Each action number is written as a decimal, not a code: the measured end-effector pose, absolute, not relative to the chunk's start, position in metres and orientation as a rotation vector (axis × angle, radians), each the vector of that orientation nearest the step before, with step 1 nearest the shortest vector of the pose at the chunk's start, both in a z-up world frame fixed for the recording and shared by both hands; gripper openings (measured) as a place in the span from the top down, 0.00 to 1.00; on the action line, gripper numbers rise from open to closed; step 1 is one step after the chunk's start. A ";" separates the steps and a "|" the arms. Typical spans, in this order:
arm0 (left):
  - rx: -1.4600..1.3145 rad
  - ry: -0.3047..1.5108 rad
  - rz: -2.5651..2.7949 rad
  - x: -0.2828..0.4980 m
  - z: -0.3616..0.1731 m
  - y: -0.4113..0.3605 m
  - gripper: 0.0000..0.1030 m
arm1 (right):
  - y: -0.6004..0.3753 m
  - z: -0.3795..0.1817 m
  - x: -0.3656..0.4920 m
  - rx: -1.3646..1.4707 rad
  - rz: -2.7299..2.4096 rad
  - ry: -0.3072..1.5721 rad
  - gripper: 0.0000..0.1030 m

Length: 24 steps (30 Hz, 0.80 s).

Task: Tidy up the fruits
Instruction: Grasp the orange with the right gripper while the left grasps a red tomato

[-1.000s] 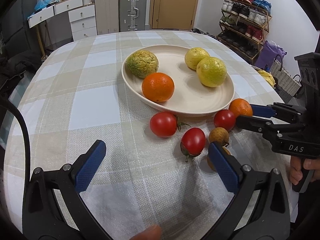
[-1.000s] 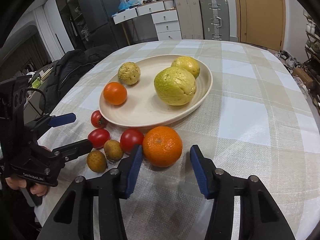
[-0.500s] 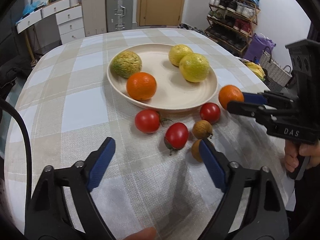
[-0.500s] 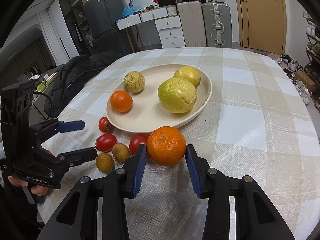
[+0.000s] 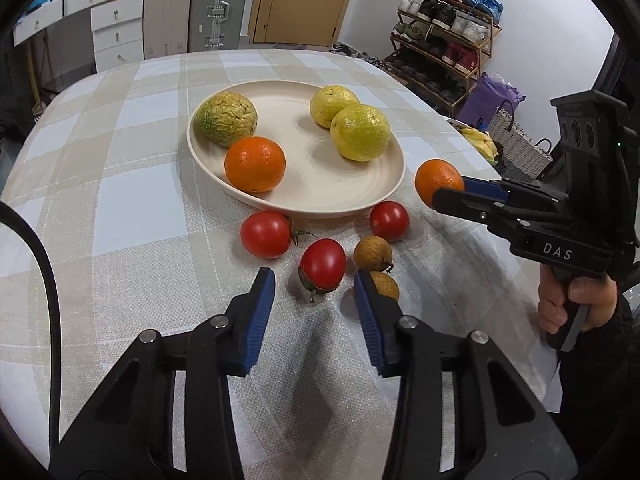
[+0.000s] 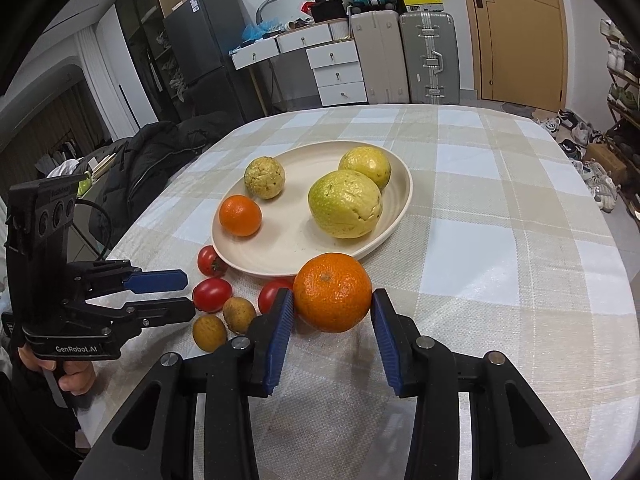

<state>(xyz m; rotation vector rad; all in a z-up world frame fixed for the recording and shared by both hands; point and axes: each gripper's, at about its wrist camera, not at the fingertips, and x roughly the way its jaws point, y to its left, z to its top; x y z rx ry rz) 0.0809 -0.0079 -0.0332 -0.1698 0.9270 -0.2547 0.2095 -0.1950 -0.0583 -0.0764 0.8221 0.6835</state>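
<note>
Nearest to me, my right gripper point(image 6: 332, 320) has its blue jaws pressed on both sides of a loose orange point(image 6: 333, 291), holding it just above the checked surface point(image 6: 500, 264), close to the front rim of the cream plate point(image 6: 394, 226). My left gripper point(image 5: 314, 300) has its jaws closing, still apart, around a small red tomato point(image 5: 323, 265) that lies on the cloth; the pads do not touch it yet. A brown longan point(image 5: 385, 285) sits just beside the right-hand pad, a second longan point(image 5: 373, 253) behind it, and two more tomatoes lie nearer the plate. To do this well, I judge I should centre the tomato between the pads before closing fully, squeeze gently since it is soft, and keep the pad clear of the longan. Farther off, the plate already holds another orange point(image 5: 255, 164) and three yellow-green fruits; the open middle looks the safest spot for my orange, lowered, not dropped.
</note>
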 end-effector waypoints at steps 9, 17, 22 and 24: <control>-0.220 0.939 -0.238 0.086 -0.042 -0.005 0.70 | -0.196 -0.058 0.211 -0.072 0.680 0.821 0.60; -0.238 0.938 -0.254 0.091 -0.048 -0.012 0.71 | -0.197 -0.059 0.211 -0.069 0.680 0.819 0.60; -0.269 0.932 -0.276 0.092 -0.049 -0.012 0.79 | -0.199 -0.057 0.211 -0.065 0.684 0.809 0.60; -0.247 0.923 -0.268 0.092 -0.048 -0.015 0.79 | -0.198 -0.059 0.211 -0.074 0.685 0.812 0.60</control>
